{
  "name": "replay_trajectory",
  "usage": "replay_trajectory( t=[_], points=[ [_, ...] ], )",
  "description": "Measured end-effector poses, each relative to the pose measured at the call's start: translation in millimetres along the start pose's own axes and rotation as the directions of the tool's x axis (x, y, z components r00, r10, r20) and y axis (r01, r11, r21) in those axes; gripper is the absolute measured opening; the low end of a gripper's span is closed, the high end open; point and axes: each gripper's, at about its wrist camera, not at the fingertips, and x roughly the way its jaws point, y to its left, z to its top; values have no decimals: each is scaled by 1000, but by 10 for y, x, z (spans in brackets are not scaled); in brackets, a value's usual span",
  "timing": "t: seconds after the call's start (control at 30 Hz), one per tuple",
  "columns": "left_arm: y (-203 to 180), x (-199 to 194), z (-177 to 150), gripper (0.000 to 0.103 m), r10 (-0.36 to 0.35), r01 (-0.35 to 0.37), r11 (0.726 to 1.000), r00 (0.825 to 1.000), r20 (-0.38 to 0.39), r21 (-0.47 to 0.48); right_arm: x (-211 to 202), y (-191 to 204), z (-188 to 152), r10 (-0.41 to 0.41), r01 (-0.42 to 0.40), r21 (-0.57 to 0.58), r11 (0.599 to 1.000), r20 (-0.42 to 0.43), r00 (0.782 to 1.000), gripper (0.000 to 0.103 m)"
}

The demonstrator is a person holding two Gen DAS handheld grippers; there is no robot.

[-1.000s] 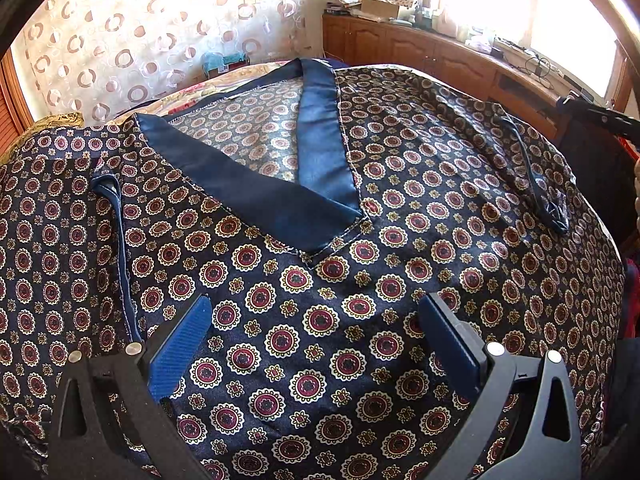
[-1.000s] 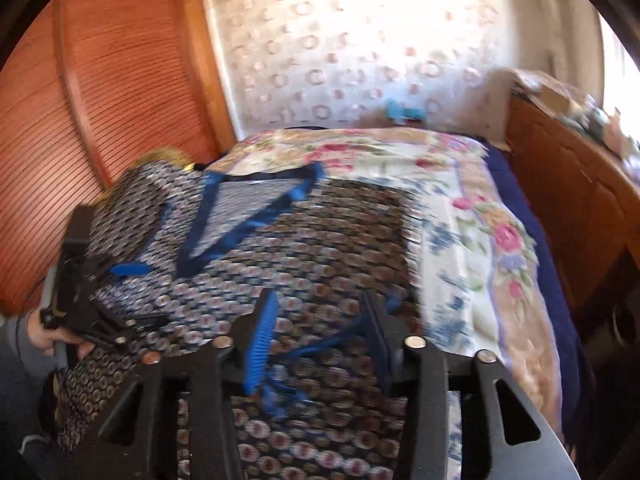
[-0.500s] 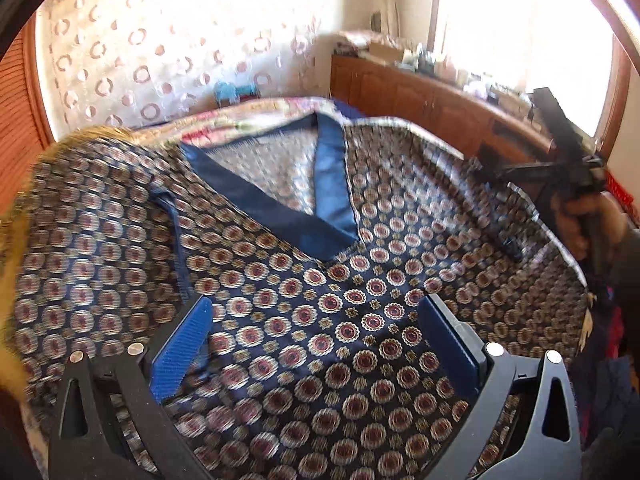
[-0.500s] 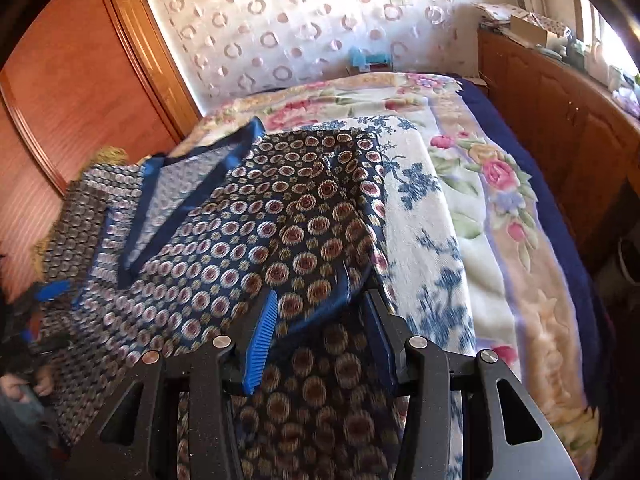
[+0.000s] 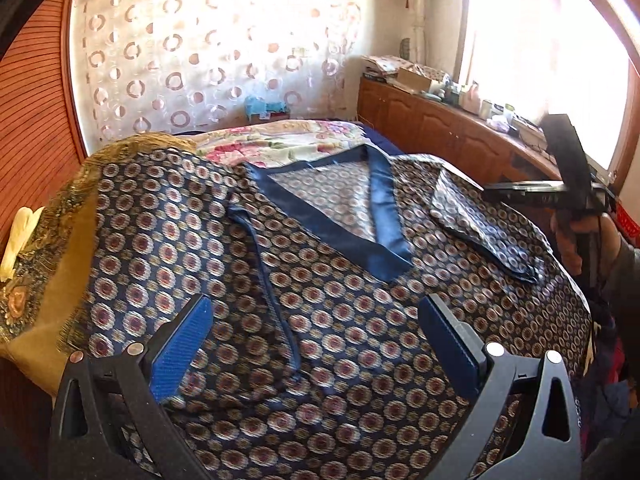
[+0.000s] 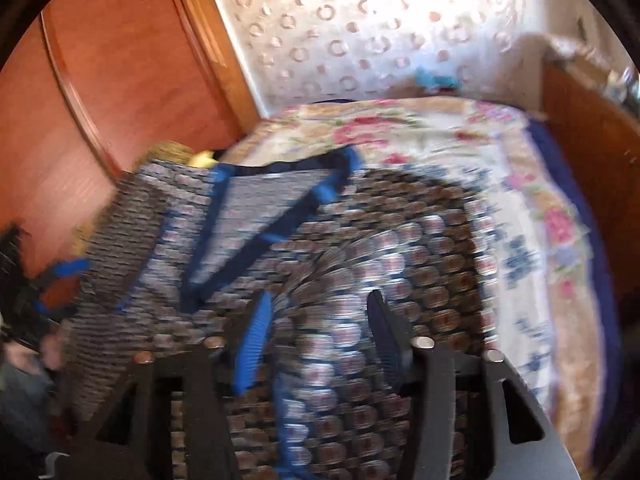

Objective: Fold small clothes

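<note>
Fabric fills the centre of both views: one patterned garment (image 5: pixel 340 300) with a blue V-neck band lies spread on one floral bed (image 5: pixel 280 142). At the left-wrist frame's left edge sits one mustard cushion (image 5: pixel 52 248). The left claw (image 5: pixel 316 336) stands wide above the cloth, gripping nothing. In the blurred right-wrist view, the right claw (image 6: pixel 320 336) is parted, with a cloth fold running between its fingers; whether it grips is unclear.
</note>
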Motion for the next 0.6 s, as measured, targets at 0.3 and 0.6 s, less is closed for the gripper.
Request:
replay_trajectory(
  t=[0.3, 0.6],
  points=[
    [437, 101, 244, 103, 71, -71, 997, 997, 4, -25, 207, -369, 105, -219, 218, -45, 975, -24, 975, 58],
    [895, 297, 579, 103, 163, -163, 986, 986, -20, -28, 585, -700, 420, -248, 247, -22, 969, -78, 966, 58]
  ],
)
